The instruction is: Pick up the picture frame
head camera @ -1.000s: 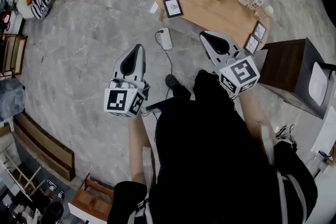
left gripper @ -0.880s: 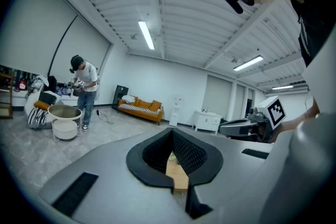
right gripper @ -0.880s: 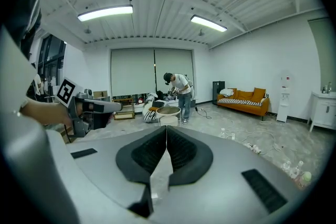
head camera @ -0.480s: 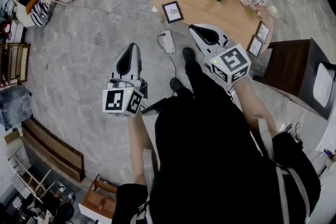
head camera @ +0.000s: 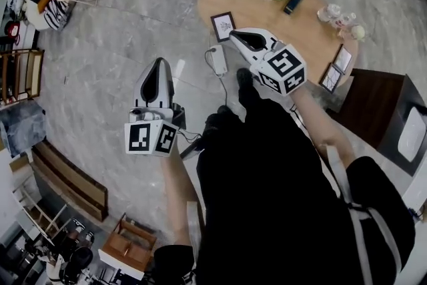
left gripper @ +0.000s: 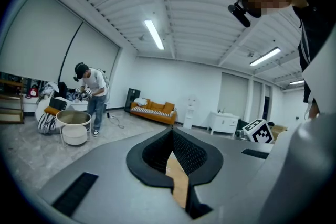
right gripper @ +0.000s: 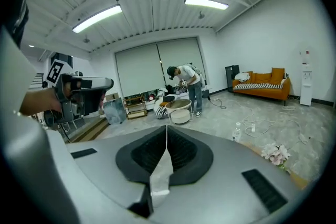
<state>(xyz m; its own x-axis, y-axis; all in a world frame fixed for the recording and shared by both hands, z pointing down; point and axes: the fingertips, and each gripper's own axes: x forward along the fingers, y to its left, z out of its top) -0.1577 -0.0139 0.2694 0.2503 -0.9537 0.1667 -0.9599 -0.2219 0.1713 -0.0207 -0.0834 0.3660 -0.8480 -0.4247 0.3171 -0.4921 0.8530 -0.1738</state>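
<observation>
Picture frame [head camera: 223,26] lies flat at the left end of the counter [head camera: 267,7], near the edge. Long axis runs roughly front-to-back, slightly skewed. Right tongs [head camera: 235,34] are the nearer pair. In the head view their tips sit just beside the frame's near-right corner, with the frame ahead and slightly left. Height gap is hard to read from above, probably no contact. Right tongs pressed together, empty, so they must spread first. Left tongs [head camera: 160,62] also closed on nothing, well apart over the floor.
</observation>
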